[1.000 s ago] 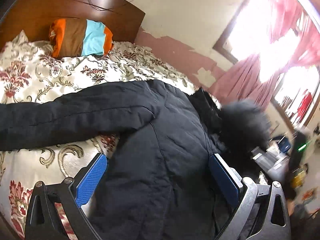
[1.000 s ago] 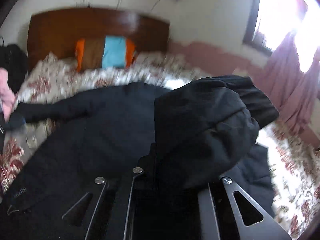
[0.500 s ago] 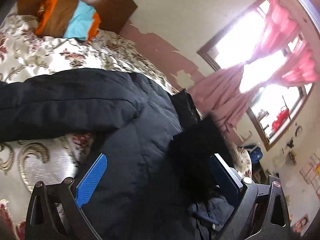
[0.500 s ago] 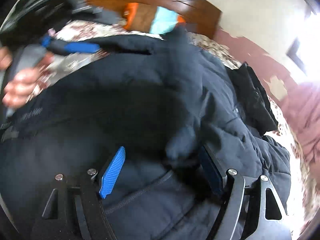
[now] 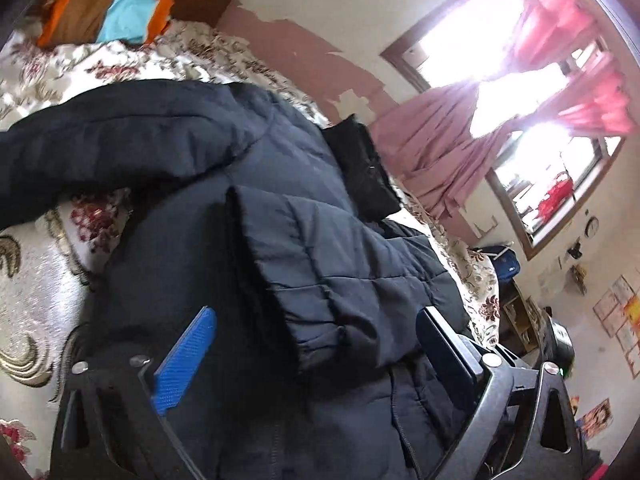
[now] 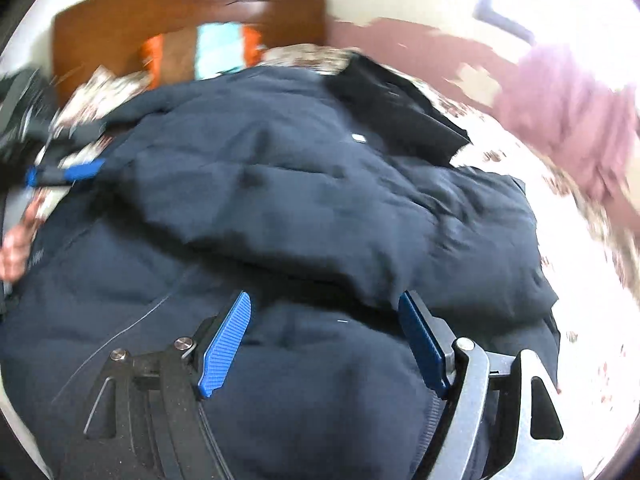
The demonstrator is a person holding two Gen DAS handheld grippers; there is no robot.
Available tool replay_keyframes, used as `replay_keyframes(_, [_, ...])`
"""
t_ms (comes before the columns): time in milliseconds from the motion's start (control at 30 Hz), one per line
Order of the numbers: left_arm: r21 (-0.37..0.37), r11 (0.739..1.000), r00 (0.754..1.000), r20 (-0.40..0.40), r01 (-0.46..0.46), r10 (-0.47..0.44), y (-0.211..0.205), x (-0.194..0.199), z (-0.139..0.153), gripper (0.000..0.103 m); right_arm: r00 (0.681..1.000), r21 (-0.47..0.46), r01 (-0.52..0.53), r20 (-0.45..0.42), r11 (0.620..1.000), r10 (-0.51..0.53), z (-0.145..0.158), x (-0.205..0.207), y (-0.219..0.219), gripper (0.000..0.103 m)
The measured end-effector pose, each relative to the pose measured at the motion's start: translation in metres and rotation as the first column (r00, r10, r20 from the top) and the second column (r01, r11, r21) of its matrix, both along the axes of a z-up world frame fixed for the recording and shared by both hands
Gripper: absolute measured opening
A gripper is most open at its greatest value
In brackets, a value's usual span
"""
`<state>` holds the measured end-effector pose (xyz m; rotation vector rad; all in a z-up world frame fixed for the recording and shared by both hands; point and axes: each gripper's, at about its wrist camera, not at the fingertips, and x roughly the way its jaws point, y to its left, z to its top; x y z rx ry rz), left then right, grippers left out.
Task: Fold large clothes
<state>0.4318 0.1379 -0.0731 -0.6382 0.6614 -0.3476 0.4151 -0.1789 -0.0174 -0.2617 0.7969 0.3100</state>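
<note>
A large dark navy padded jacket (image 5: 248, 216) lies spread on the bed. One sleeve (image 5: 340, 276) is folded across its body, cuff toward me. The other sleeve (image 5: 112, 136) stretches out to the left. My left gripper (image 5: 316, 340) is open just above the jacket, with the folded cuff lying between its blue pads. My right gripper (image 6: 324, 320) is open and empty over the jacket (image 6: 280, 200), just short of the folded sleeve's edge. The left gripper (image 6: 64, 172) shows at the left edge of the right wrist view, blurred.
The bed has a floral cover (image 5: 36, 280) and a wooden headboard (image 6: 180, 12). An orange, brown and blue pillow (image 5: 108, 12) lies at its head. A black garment (image 5: 360, 168) lies by the jacket's collar. Pink curtains (image 5: 448, 148) hang at the window.
The right gripper carried the sleeve across the jacket, let go of it and pulled back open. The left gripper stayed open and swung its view toward the window.
</note>
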Motion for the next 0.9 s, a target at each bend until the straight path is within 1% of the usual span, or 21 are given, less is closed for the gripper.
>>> replay_keyframes(33, [0.002, 1.0, 1.0, 0.003, 0.012, -0.012, -0.002, 0.0, 0.0, 0.07, 1.0, 0.018, 0.021, -0.002, 1.0, -0.021, 0.001, 0.001, -0.008, 0.072])
replay_keyframes(100, [0.034, 0.999, 1.0, -0.005, 0.017, -0.017, -0.007, 0.006, 0.001, 0.022, 0.998, 0.058, 0.063, -0.002, 0.996, -0.063, 0.006, 0.006, -0.022, 0.072])
replay_keyframes(133, [0.067, 0.998, 1.0, -0.001, 0.01, -0.01, -0.01, 0.01, 0.003, 0.009, 0.996, 0.079, 0.085, 0.003, 0.993, -0.085, 0.008, 0.007, -0.028, 0.072])
replay_keyframes(167, [0.096, 0.995, 1.0, 0.017, 0.002, -0.003, -0.011, 0.012, 0.006, 0.006, 0.995, 0.098, 0.101, 0.007, 0.99, -0.102, 0.01, 0.013, -0.033, 0.072])
replay_keyframes(267, [0.183, 0.981, 0.989, 0.142, -0.061, 0.035, -0.017, 0.013, 0.033, 0.005, 0.989, 0.163, 0.139, 0.024, 0.977, -0.145, 0.018, 0.025, -0.04, 0.071])
replay_keyframes(300, [0.239, 0.965, 0.976, 0.209, -0.109, 0.058, -0.021, 0.01, 0.046, 0.005, 0.988, 0.189, 0.144, 0.022, 0.971, -0.151, 0.022, 0.039, -0.04, 0.071])
replay_keyframes(333, [0.284, 0.947, 0.965, 0.252, -0.149, 0.076, -0.024, 0.008, 0.055, 0.005, 0.988, 0.212, 0.146, 0.019, 0.966, -0.153, 0.022, 0.054, -0.042, 0.069])
replay_keyframes(367, [0.318, 0.932, 0.957, 0.277, -0.176, 0.086, -0.028, 0.008, 0.061, 0.005, 0.989, 0.243, 0.143, 0.013, 0.959, -0.151, 0.02, 0.065, -0.039, 0.062])
replay_keyframes(400, [0.374, 0.903, 0.948, 0.304, -0.21, 0.095, -0.032, 0.008, 0.066, 0.005, 0.989, 0.265, 0.139, 0.006, 0.954, -0.146, 0.017, 0.078, -0.034, 0.052])
replay_keyframes(433, [0.446, 0.864, 0.945, 0.313, -0.235, 0.096, -0.038, 0.011, 0.067, 0.005, 0.991, 0.291, 0.13, -0.004, 0.948, -0.135, 0.014, 0.085, -0.027, 0.048])
replay_keyframes(467, [0.5, 0.833, 0.949, 0.303, -0.239, 0.09, -0.041, 0.016, 0.065, 0.005, 0.992, 0.306, 0.121, -0.012, 0.944, -0.123, 0.009, 0.098, -0.022, 0.044])
replay_keyframes(500, [0.542, 0.808, 0.957, 0.277, -0.23, 0.086, -0.043, 0.022, 0.06, 0.005, 0.994, 0.314, 0.111, -0.021, 0.943, -0.11, 0.004, 0.11, -0.013, 0.041])
replay_keyframes(533, [0.558, 0.804, 0.969, 0.232, -0.206, 0.087, -0.041, 0.029, 0.051, 0.005, 0.996, 0.319, 0.095, -0.035, 0.943, -0.088, -0.002, 0.118, -0.003, 0.04])
replay_keyframes(567, [0.55, 0.815, 0.979, 0.182, -0.181, 0.095, -0.036, 0.035, 0.041, 0.005, 0.997, 0.319, 0.078, -0.052, 0.945, -0.065, -0.008, 0.124, 0.008, 0.039])
replay_keyframes(633, [0.522, 0.839, 0.987, 0.119, -0.152, 0.105, -0.029, 0.042, 0.028, 0.005, 0.996, 0.297, 0.057, -0.088, 0.953, -0.033, -0.018, 0.136, 0.027, 0.039])
replay_keyframes(700, [0.509, 0.849, 0.99, 0.096, -0.14, 0.106, -0.024, 0.045, 0.025, 0.006, 0.992, 0.241, 0.062, -0.12, 0.969, -0.033, -0.032, 0.141, 0.044, 0.039])
replay_keyframes(767, [0.494, 0.86, 0.991, 0.088, -0.132, 0.102, -0.021, 0.045, 0.028, 0.006, 0.986, 0.193, 0.079, -0.158, 0.978, -0.049, -0.048, 0.148, 0.054, 0.039])
replay_keyframes(833, [0.496, 0.861, 0.993, 0.069, -0.117, 0.095, -0.027, 0.046, 0.029, 0.007, 0.981, 0.179, 0.087, -0.184, 0.98, -0.054, -0.059, 0.153, 0.059, 0.039])
replay_keyframes(867, [0.496, 0.861, 0.994, 0.061, -0.112, 0.094, -0.026, 0.045, 0.029, 0.009, 0.98, 0.18, 0.087, -0.193, 0.98, -0.052, -0.063, 0.155, 0.06, 0.039])
replay_keyframes(900, [0.489, 0.866, 0.994, 0.058, -0.107, 0.091, -0.026, 0.043, 0.029, 0.009, 0.979, 0.184, 0.088, -0.199, 0.979, -0.051, -0.065, 0.155, 0.06, 0.039])
